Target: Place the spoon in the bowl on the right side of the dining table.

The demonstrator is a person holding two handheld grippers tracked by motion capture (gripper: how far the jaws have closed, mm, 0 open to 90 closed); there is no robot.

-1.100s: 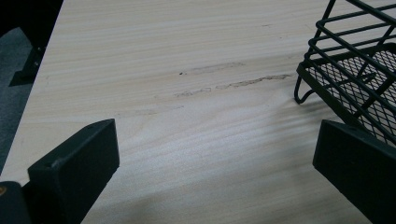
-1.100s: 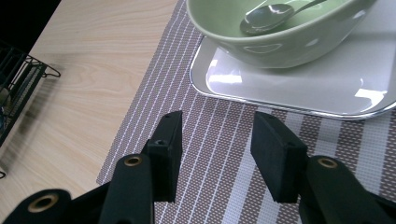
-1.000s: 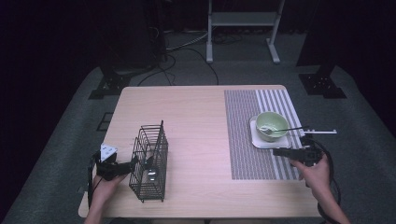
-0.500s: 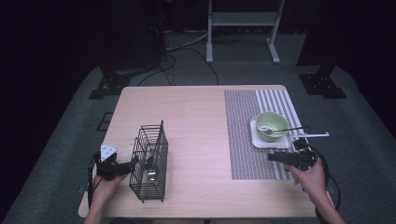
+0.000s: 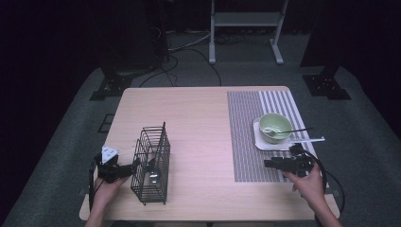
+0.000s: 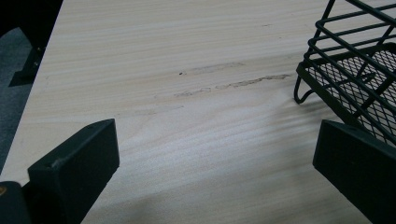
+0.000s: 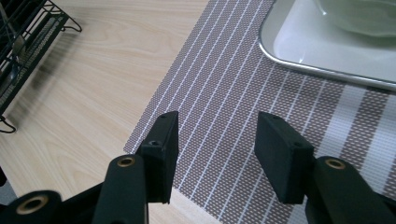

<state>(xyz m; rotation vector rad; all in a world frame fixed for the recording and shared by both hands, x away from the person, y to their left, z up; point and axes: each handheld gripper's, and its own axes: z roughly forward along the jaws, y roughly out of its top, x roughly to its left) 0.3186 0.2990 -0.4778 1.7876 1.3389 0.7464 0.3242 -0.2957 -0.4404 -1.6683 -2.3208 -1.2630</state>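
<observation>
A black wire basket (image 5: pixel 151 163) stands near the table's front left, with a metal utensil (image 5: pixel 154 178) inside it. My left gripper (image 5: pixel 127 169) lies level at the basket's left side. In the left gripper view its jaws (image 6: pixel 212 140) stand wide open over bare wood, and the basket's corner (image 6: pixel 359 70) lies just beyond the right jaw. My right gripper (image 5: pixel 270 163) is open above the near edge of the striped placemat (image 5: pixel 246 132), nothing between its jaws (image 7: pixel 215 135). A green bowl (image 5: pixel 275 126) with a spoon (image 5: pixel 291 130) sits on a white square plate (image 5: pixel 261 142).
A thin white stick (image 5: pixel 309 140) lies across the plate's right side. The plate's rim (image 7: pixel 303 51) is just ahead and to the right of my right gripper. Bare wood (image 5: pixel 198 123) lies between basket and placemat. The floor beyond holds stands and cables.
My right gripper has slid left along the placemat's near edge, away from the plate. The left gripper and the basket have stayed put.
</observation>
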